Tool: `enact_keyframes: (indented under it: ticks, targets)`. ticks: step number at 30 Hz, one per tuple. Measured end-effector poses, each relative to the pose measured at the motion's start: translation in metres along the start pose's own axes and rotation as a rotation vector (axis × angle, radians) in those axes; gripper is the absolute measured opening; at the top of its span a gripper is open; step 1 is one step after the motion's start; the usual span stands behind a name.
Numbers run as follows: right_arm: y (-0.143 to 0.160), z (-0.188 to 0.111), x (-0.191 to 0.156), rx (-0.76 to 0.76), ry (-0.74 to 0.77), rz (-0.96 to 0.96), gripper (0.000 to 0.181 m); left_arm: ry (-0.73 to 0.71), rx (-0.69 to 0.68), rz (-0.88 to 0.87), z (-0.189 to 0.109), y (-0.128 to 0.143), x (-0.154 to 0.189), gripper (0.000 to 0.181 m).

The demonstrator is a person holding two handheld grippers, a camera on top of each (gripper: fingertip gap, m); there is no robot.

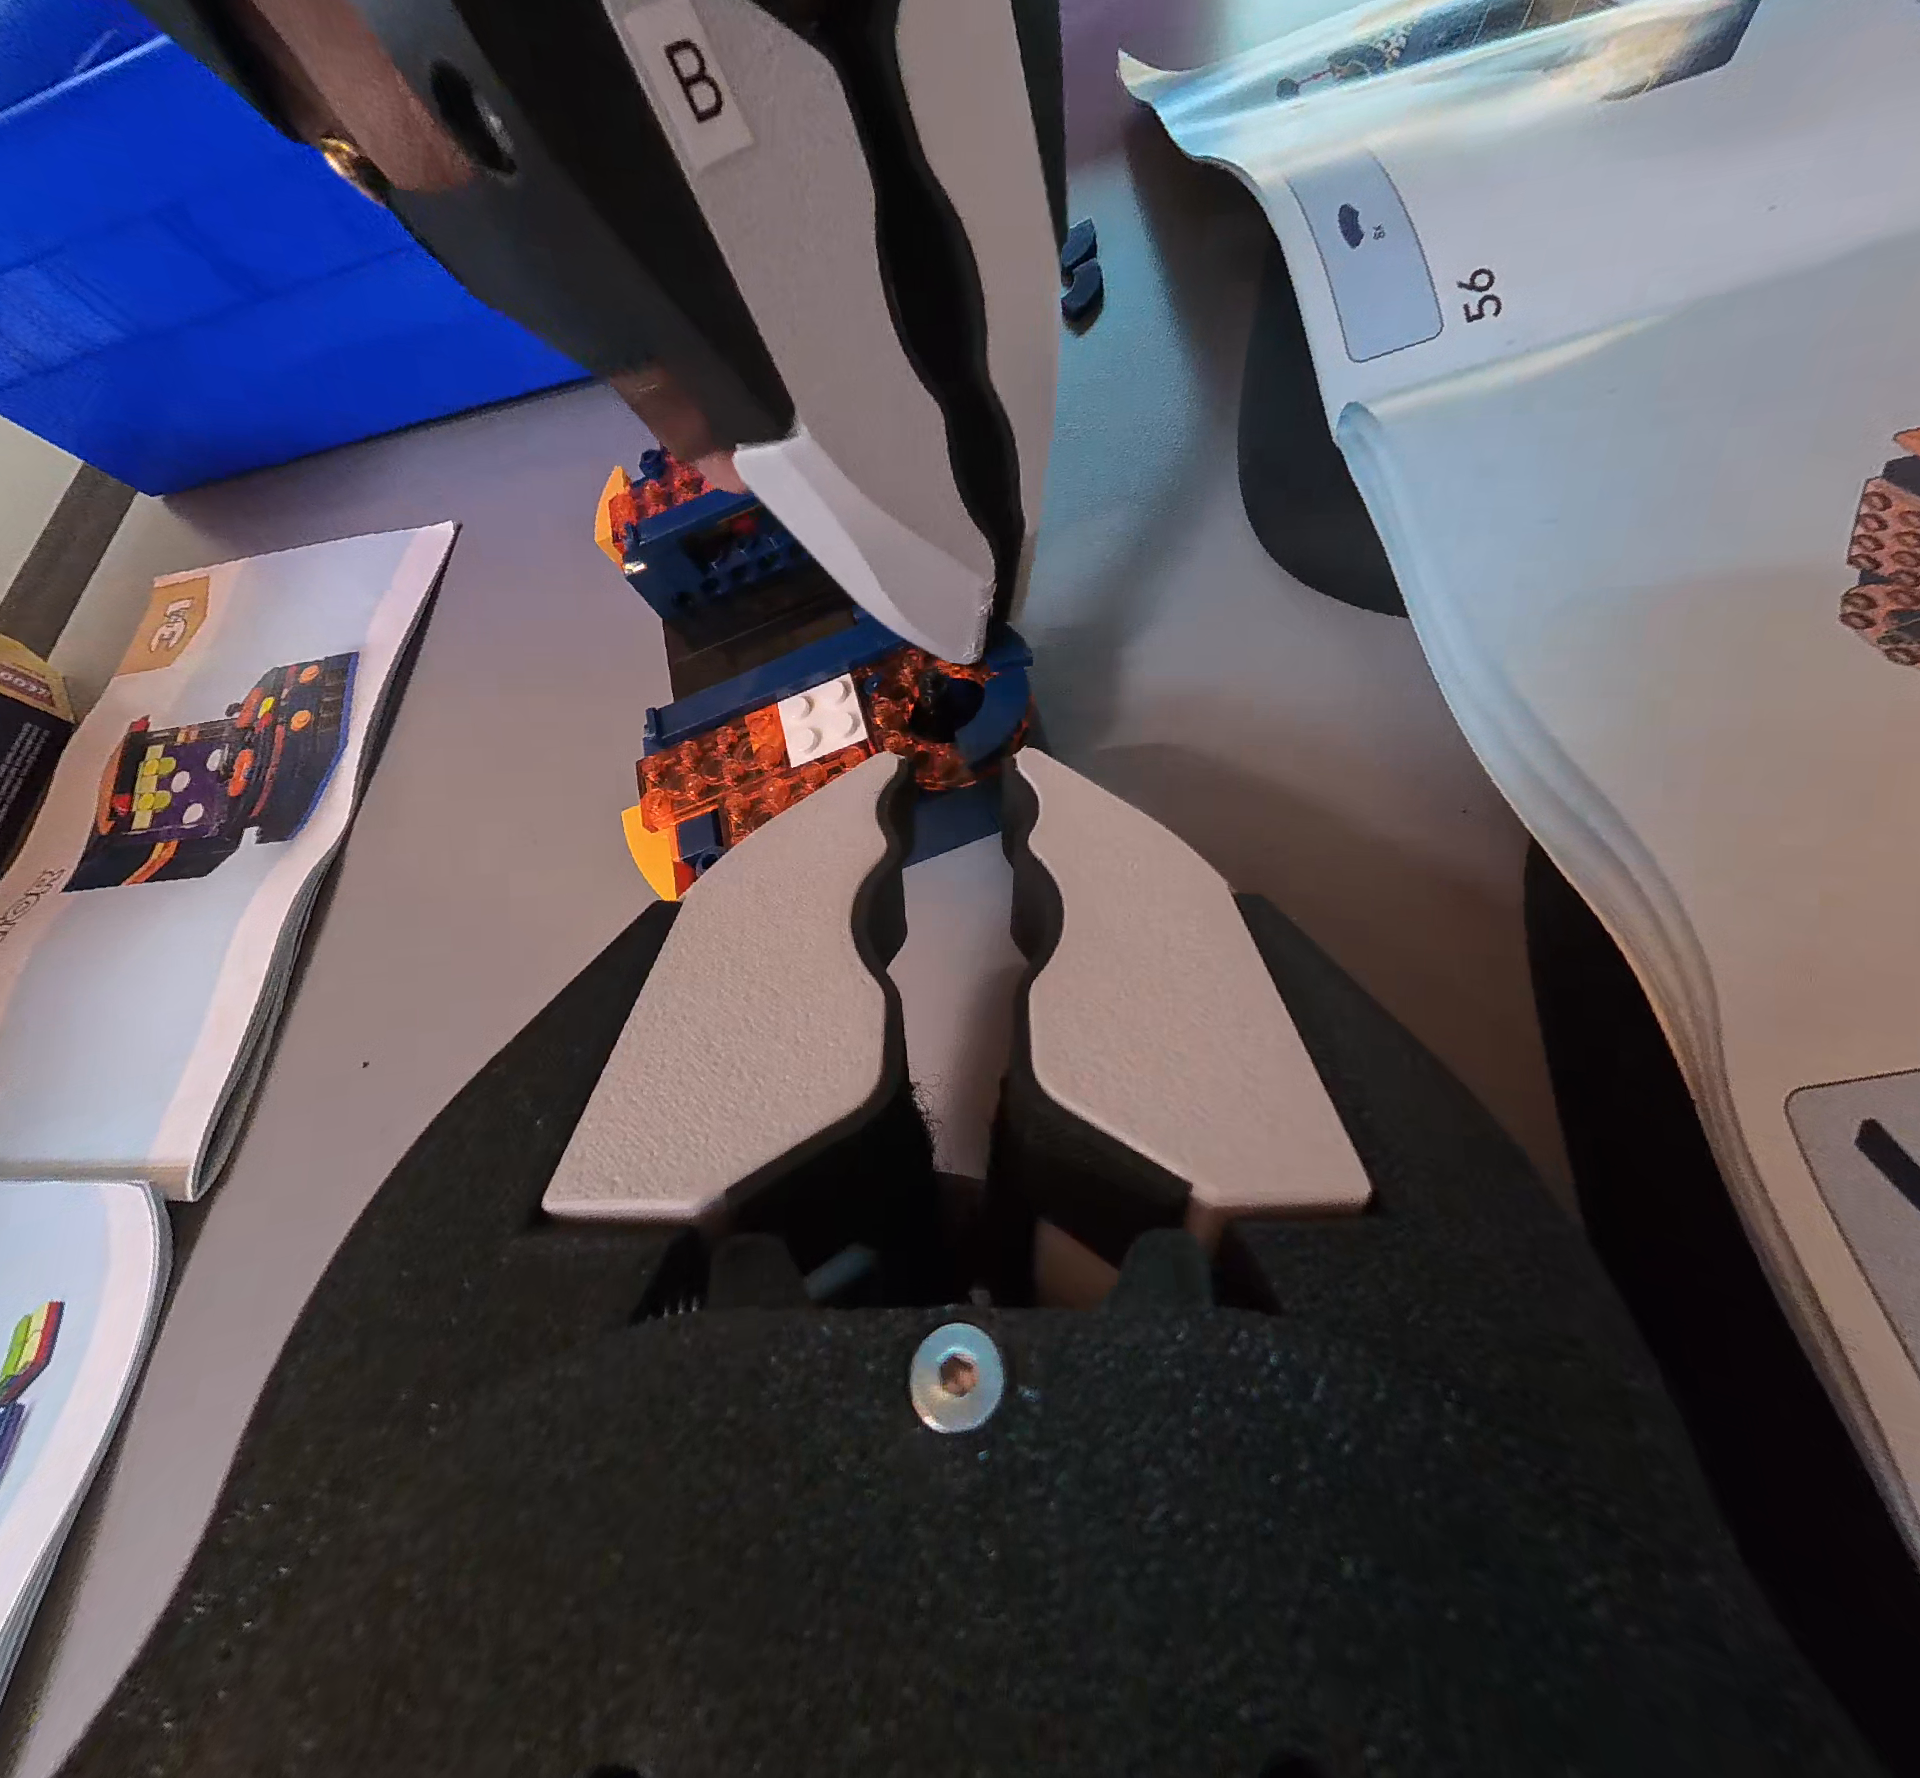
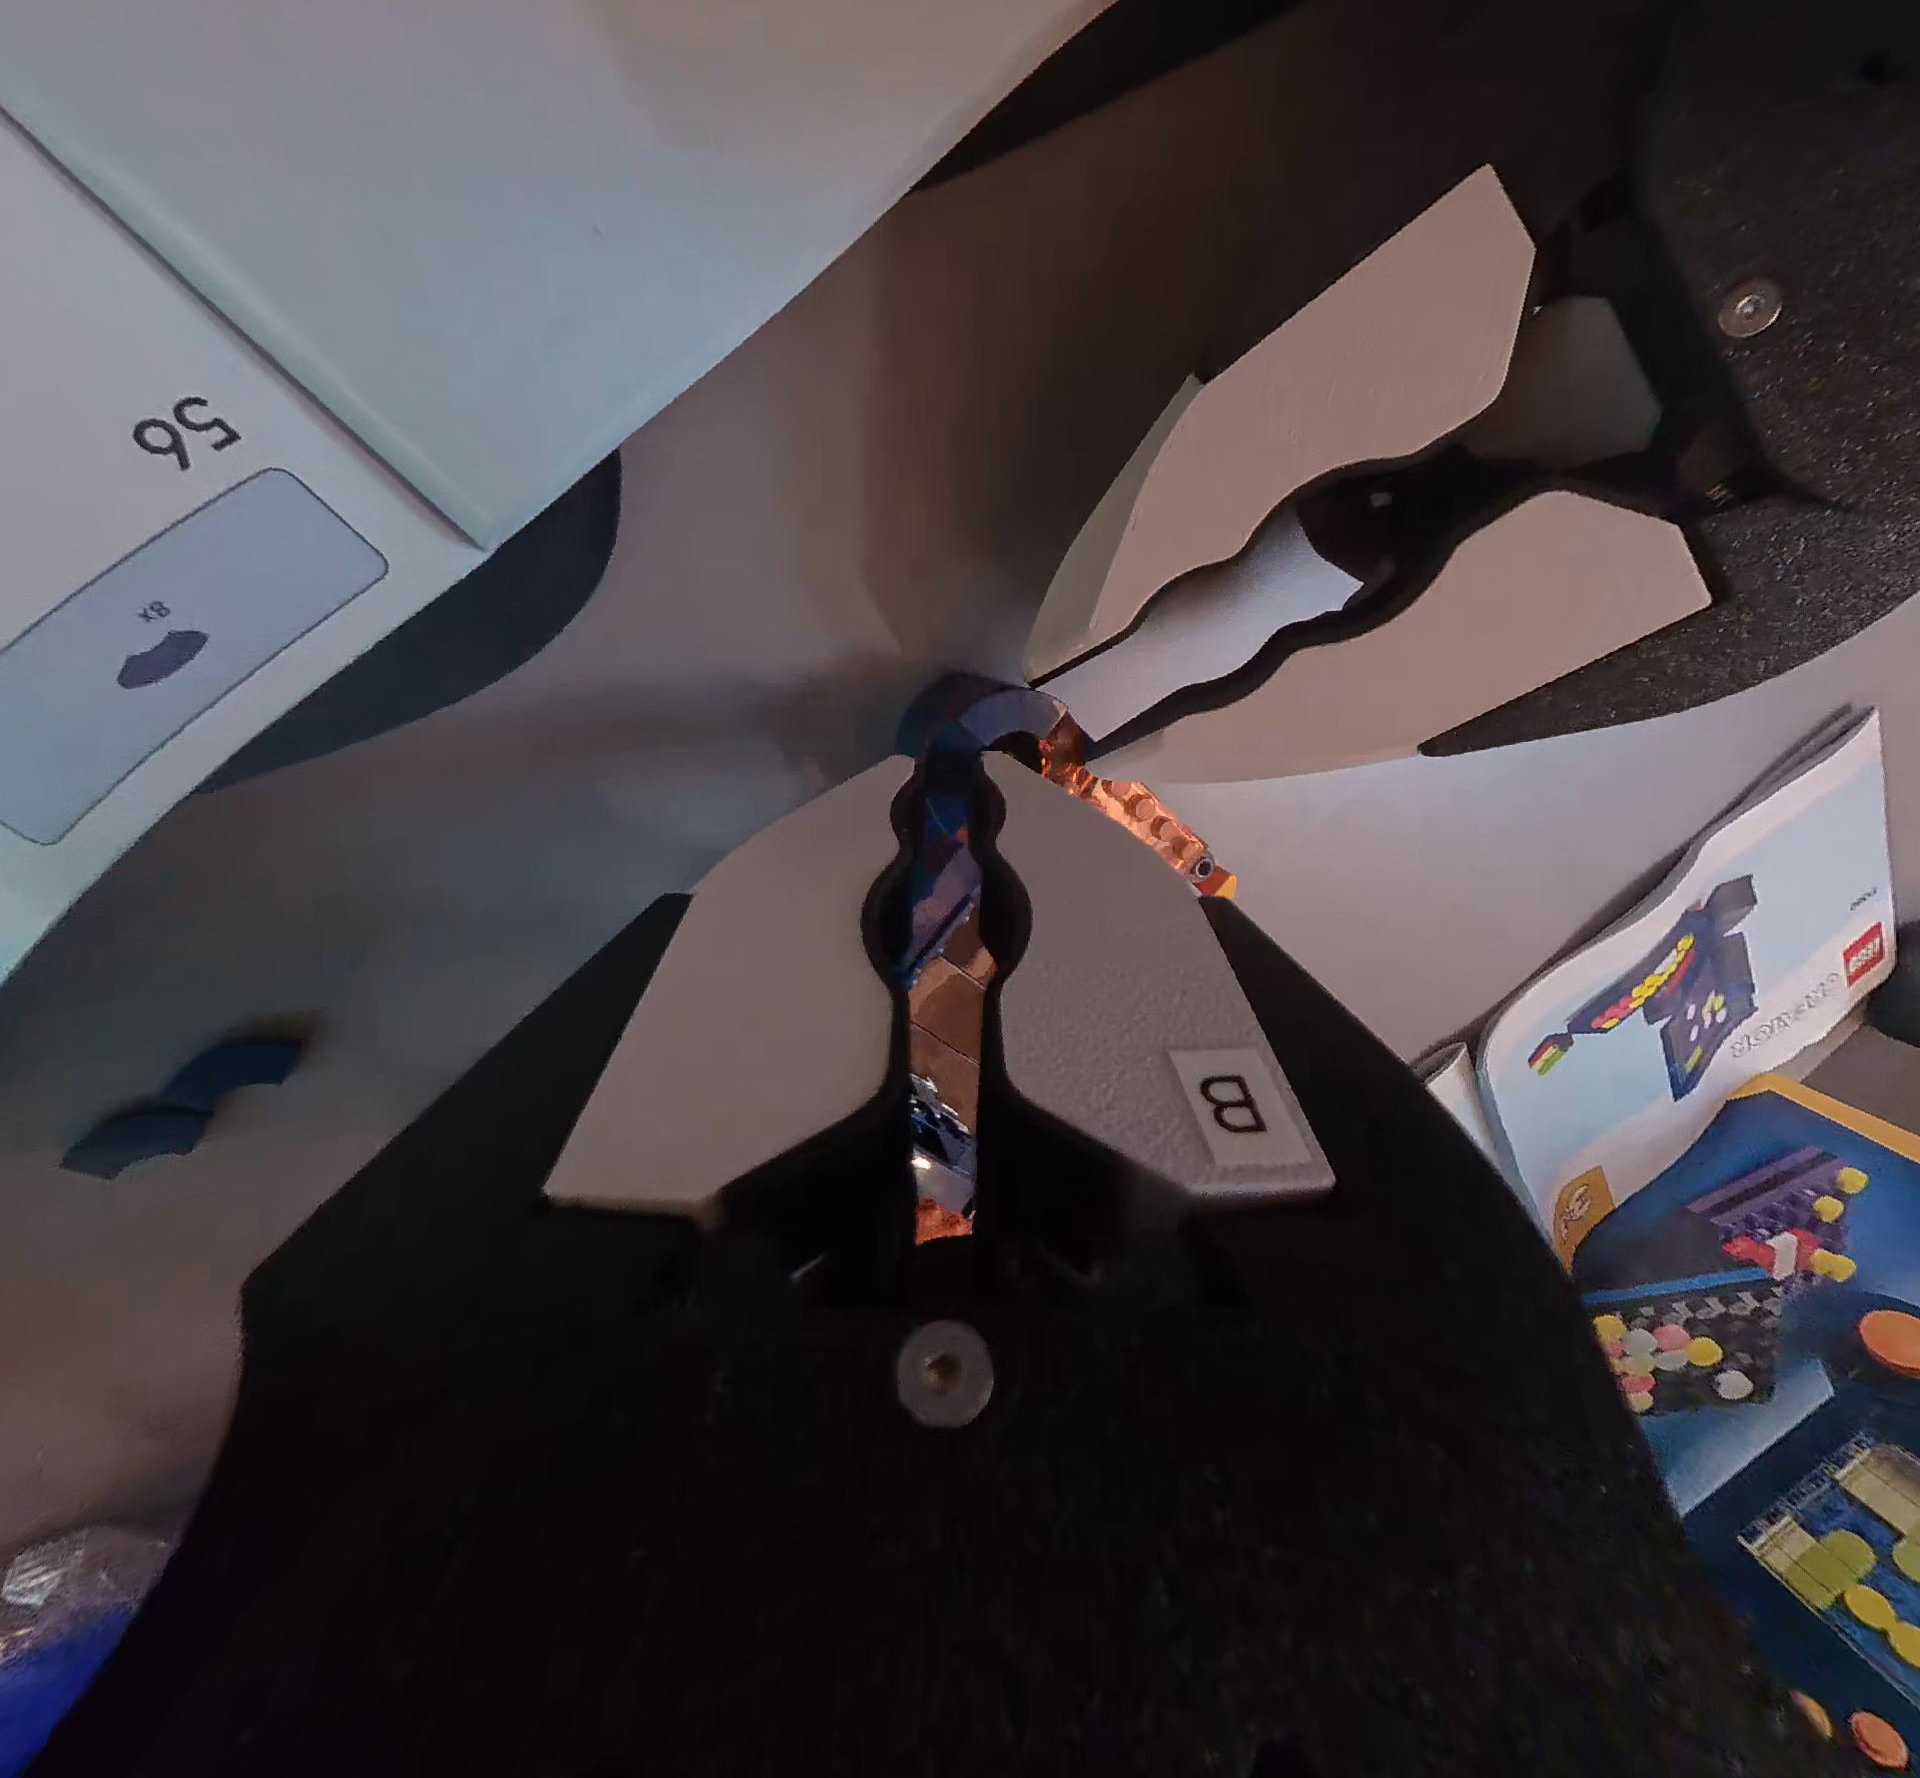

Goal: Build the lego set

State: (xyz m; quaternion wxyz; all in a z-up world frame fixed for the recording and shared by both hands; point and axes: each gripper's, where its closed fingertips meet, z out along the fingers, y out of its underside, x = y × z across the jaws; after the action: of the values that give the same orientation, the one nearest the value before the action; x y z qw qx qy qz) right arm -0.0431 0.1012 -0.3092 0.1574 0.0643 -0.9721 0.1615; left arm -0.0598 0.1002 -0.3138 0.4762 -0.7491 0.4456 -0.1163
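The lego model (image 1: 790,741), dark blue and clear orange with a white plate, lies on the grey table. My left gripper (image 1: 956,767) is shut on its near dark blue edge. My right gripper (image 1: 987,642) comes down from above, shut on a dark blue curved piece (image 1: 997,694) at the model's right end. In the right wrist view, my right gripper (image 2: 956,767) holds that curved piece (image 2: 992,720) at its tips. The left gripper (image 2: 1070,715) meets it from the upper right. Most of the model (image 2: 1153,829) is hidden there.
An open instruction booklet (image 1: 1610,481) rises on the right, also in the right wrist view (image 2: 312,170). Closed booklets (image 1: 208,793) and a blue bin (image 1: 208,274) are on the left. Loose blue curved pieces (image 1: 1081,274) (image 2: 187,1094) lie on the table. A lego box (image 2: 1766,1365) is nearby. The grippers are tip to tip, or close to it.
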Motion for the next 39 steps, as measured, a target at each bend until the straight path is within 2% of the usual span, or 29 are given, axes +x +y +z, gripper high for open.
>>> enact_keyframes:
  ticks: [14, 27, 29, 30, 34, 35, 37, 39]
  targets:
    - [0.001, -0.002, 0.002, -0.001, 0.110, -0.002, 0.007, 0.004, -0.002, 0.004, 0.000, 0.000, 0.001, 0.016]
    - [-0.002, -0.004, 0.003, 0.032, 0.123, 0.032, 0.010, 0.004, -0.004, 0.007, 0.000, 0.000, 0.001, 0.016]
    - [-0.005, -0.009, 0.002, 0.083, 0.103, 0.169, 0.009, 0.003, -0.004, 0.007, 0.000, 0.000, 0.001, 0.016]
    - [-0.006, -0.013, 0.006, 0.106, 0.112, 0.299, 0.005, 0.003, -0.004, 0.007, 0.000, 0.000, 0.001, 0.016]
    - [-0.011, -0.021, 0.015, 0.218, 0.198, 0.942, 0.000, 0.006, -0.001, 0.007, -0.001, 0.000, 0.002, 0.018]
    - [-0.012, -0.020, 0.012, 0.254, 0.236, 1.033, 0.000, 0.007, -0.002, 0.007, -0.001, 0.000, 0.002, 0.021]
    - [0.000, -0.017, 0.010, 0.276, 0.407, 1.153, 0.000, 0.005, 0.000, 0.007, -0.001, -0.001, 0.002, 0.024]
    - [-0.001, -0.020, 0.010, 0.409, 0.519, 1.209, 0.000, 0.003, 0.001, 0.006, -0.001, -0.001, 0.001, 0.025]
